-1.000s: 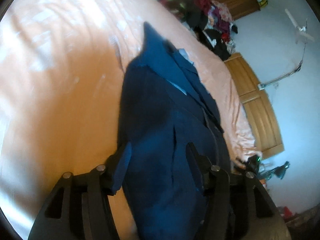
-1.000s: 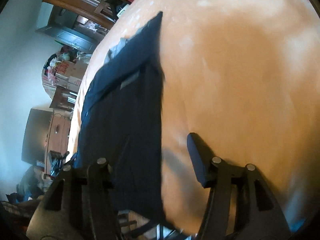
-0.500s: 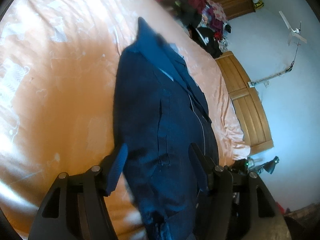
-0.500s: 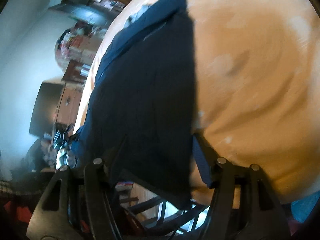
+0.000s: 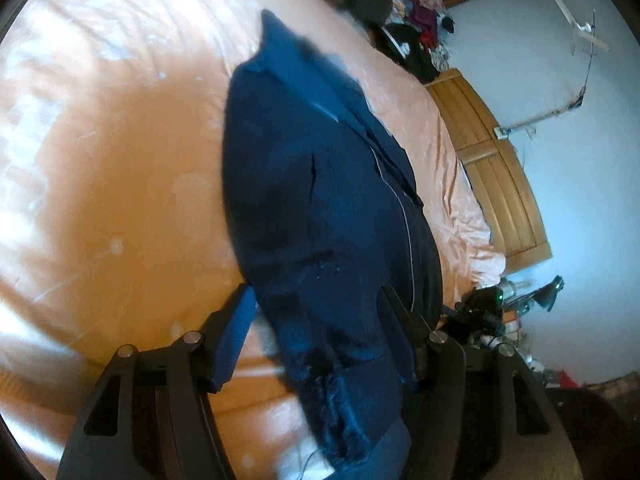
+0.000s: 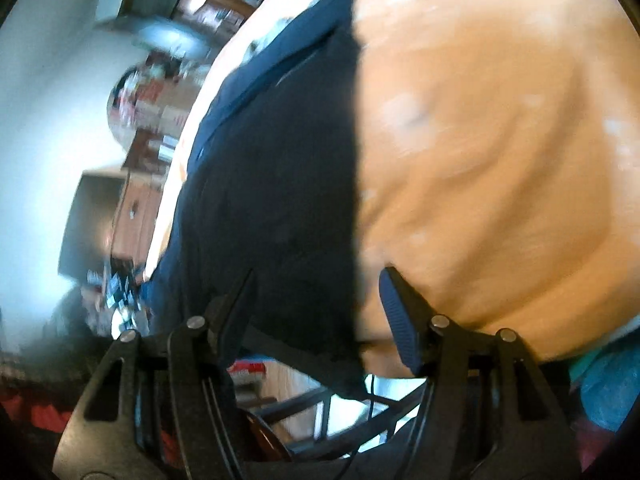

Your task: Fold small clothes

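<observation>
**Both tongs at the near hem, garment running straight away**

The navy garment (image 5: 320, 200) lies flat on the orange bed (image 5: 100, 160), long axis pointing away from me. My left tongs (image 5: 316, 336) and right tongs (image 6: 316, 312) both gape, released, straddling its near edge; neither is nearer.

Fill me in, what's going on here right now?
A person is working both grippers at the near end of a navy garment spread lengthwise on an orange bedsheet. The left gripper and the right gripper are both open, straddling the hem at the bed's edge. Neither has pinched the fabric yet, so no fold is under way.
</observation>
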`<state>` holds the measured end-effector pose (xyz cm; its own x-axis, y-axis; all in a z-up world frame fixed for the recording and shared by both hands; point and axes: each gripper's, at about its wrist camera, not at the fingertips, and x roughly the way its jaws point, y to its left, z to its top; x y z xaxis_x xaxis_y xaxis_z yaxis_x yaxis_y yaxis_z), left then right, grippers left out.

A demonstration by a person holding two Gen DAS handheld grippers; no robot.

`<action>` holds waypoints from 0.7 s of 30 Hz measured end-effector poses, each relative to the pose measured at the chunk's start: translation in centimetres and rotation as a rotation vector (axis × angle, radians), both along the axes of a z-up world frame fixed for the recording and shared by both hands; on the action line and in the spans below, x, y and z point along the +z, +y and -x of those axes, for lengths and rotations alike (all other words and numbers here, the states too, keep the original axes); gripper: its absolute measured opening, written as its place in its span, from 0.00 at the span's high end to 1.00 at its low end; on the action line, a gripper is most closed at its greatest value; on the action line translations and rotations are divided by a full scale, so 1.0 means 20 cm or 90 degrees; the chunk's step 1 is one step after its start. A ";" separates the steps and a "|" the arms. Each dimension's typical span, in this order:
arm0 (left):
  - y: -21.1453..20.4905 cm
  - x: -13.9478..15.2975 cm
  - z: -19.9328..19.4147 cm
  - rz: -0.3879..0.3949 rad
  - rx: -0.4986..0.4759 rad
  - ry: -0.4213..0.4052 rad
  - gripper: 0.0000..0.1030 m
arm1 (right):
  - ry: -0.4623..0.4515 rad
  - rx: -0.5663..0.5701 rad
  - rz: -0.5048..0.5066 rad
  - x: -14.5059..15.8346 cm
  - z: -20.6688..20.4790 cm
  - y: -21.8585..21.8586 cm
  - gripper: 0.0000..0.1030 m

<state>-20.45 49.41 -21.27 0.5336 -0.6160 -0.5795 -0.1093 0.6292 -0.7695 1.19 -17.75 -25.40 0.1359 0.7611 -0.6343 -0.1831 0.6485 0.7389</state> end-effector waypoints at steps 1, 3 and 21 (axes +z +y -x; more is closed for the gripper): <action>0.02 -0.01 0.01 0.013 0.007 0.000 0.40 | 0.006 -0.007 -0.007 -0.01 -0.01 -0.01 0.40; 0.02 -0.02 0.01 0.019 0.009 0.000 0.40 | 0.019 0.004 -0.010 -0.04 -0.02 0.02 0.40; -0.18 0.01 0.03 0.001 -0.090 -0.043 0.59 | 0.022 0.129 -0.038 -0.08 0.10 0.27 0.40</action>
<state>-20.97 45.89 -21.04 0.4790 -0.6884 -0.5447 0.0317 0.6336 -0.7730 -0.83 -12.29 -26.95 -0.0444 0.8071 -0.5887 -0.2789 0.5559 0.7831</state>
